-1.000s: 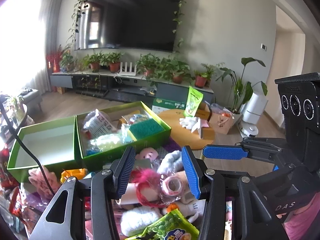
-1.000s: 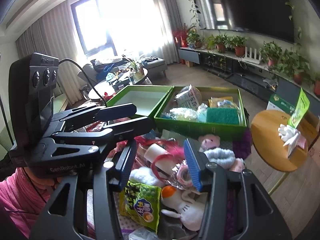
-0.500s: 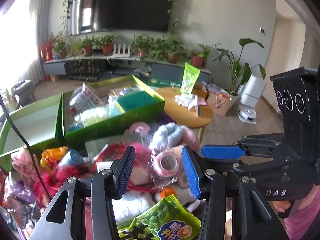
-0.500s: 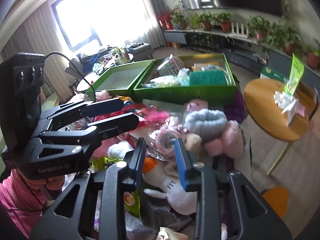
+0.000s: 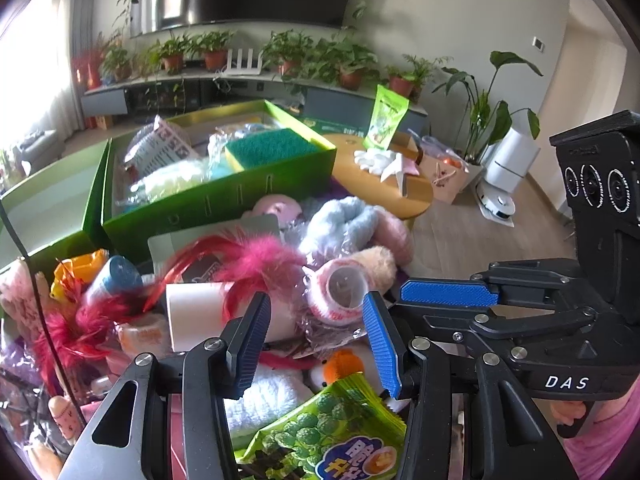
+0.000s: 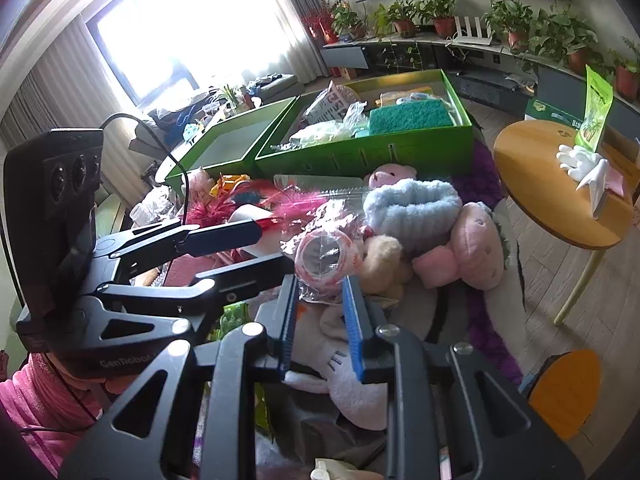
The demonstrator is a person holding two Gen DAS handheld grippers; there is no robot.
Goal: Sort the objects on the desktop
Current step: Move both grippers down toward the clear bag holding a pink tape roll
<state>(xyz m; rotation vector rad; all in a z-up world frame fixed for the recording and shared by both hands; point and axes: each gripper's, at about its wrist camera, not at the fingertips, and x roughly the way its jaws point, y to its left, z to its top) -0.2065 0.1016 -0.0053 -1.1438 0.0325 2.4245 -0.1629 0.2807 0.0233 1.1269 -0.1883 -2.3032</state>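
A heap of toys and packets covers the desk in front of two green boxes. A pink tape roll in crinkled clear wrap lies in the middle of the heap. My right gripper sits at the roll's near edge, its jaws drawn close together with the wrap between their tips. My left gripper hangs open just left of the roll, above a white towel and a green snack bag, gripping nothing. Pink feathers and a white paper roll lie under its left finger.
The filled green box holds a green sponge and several packets; beside it is an empty green box. Blue and pink plush lie behind the roll. A round wooden table stands to the right, an orange stool below.
Both grippers have dropped toward the heap and tipped downward. The right jaws have gone from wide apart to nearly together at the pink roll. The left jaws kept the same gap.
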